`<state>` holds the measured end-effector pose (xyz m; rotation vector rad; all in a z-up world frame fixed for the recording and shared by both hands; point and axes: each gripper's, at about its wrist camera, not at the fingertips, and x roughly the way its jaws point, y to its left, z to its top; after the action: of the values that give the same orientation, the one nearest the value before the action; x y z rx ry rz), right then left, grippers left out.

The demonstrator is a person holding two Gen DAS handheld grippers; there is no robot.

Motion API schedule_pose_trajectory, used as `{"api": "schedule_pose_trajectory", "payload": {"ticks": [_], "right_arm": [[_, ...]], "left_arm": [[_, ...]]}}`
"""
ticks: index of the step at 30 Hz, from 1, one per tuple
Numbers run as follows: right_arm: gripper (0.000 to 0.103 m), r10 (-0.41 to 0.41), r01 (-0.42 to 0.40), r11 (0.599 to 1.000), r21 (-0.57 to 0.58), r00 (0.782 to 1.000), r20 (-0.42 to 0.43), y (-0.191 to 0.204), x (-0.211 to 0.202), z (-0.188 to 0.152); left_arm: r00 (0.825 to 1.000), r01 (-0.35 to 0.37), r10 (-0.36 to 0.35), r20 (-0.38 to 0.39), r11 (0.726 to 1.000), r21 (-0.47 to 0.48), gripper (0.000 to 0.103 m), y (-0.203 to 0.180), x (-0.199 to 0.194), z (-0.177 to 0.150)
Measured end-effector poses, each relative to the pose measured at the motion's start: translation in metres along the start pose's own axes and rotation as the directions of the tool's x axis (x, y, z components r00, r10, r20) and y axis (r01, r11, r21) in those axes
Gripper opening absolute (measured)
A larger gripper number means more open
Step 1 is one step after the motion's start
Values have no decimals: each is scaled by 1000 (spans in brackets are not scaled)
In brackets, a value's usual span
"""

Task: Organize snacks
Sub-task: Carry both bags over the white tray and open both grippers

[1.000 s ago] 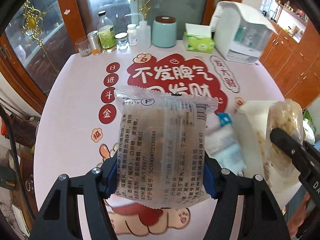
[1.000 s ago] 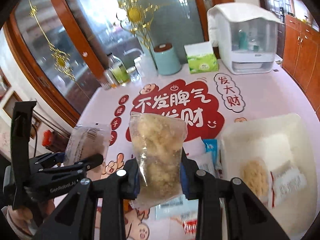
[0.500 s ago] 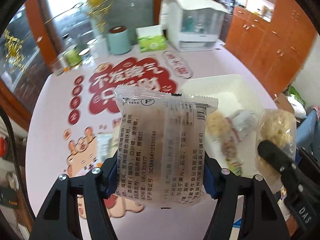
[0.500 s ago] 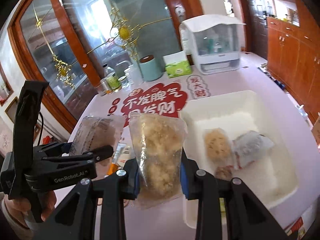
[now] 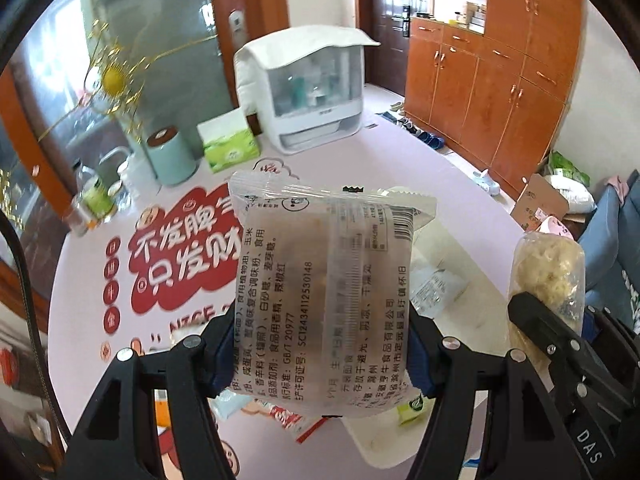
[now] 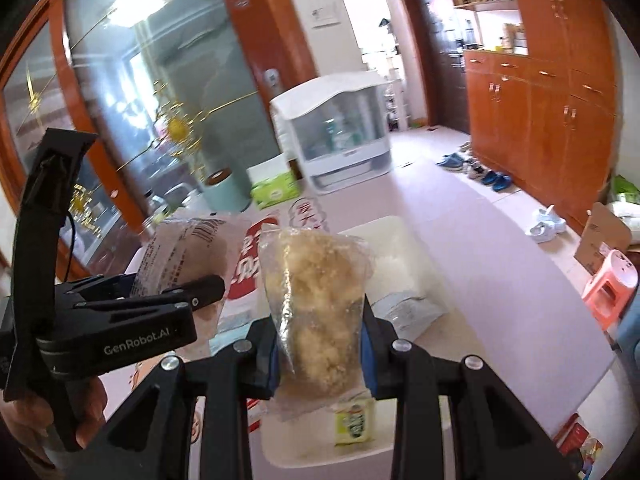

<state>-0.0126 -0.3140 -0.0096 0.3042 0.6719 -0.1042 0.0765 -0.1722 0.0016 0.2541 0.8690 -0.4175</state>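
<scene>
My left gripper [image 5: 320,352] is shut on a clear snack packet with black print [image 5: 324,280], held upright above the table. My right gripper [image 6: 320,356] is shut on a clear bag of pale crumbly snack [image 6: 316,312], also upright. Each gripper shows in the other's view: the crumbly bag [image 5: 548,276] at the right, the printed packet [image 6: 180,256] at the left with a hand below it. Under both lies a white tray [image 6: 396,240] holding a grey-white packet [image 6: 408,312] and a small yellow-green packet [image 6: 354,420]. The held packets hide much of the tray.
Loose snack packets [image 5: 292,428] lie on the pink tablecloth [image 5: 80,264] left of the tray. At the table's far edge stand a white dispenser box [image 5: 308,92], a green tissue box [image 5: 230,148], a mint canister [image 5: 172,160] and bottles [image 5: 94,196]. A pink stool [image 6: 612,284] stands right.
Both grippers have swung to the right with their packets still held; the view went from the red print on the cloth to the white tray, which is now under them.
</scene>
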Motion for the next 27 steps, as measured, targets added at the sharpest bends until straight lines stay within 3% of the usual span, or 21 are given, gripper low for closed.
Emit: {"api": "schedule_pose_trajectory", "payload": {"ticks": [15,18,21,23,25,27], "right_arm": [[32,-98,97,994,40,995,0,-41,13,10],[33,-106,107,994,33,994,-20,-42,17,8],[34,-103,105,994,39,994,-48,-45,21,6],[40,-95,98,994,48,994,-56,-47,21,5],[49,-92,95,994,55,994,-51,-48,19,4],[51,-94,95,994,46,995,-32,-47,15,4]], "left_arm": [[999,-44,45,-16,997,70,67,-32,23,16],[998,-58,60,-28,996,73,76,-33,27,15],[995,-98,97,16,991,92,81,-36,21,14],[990,-137,132,55,985,107,93,-39,16,14],[986,-154,145,77,981,116,94,-40,13,13],[985,-160,152,76,980,120,94,-40,13,12]]}}
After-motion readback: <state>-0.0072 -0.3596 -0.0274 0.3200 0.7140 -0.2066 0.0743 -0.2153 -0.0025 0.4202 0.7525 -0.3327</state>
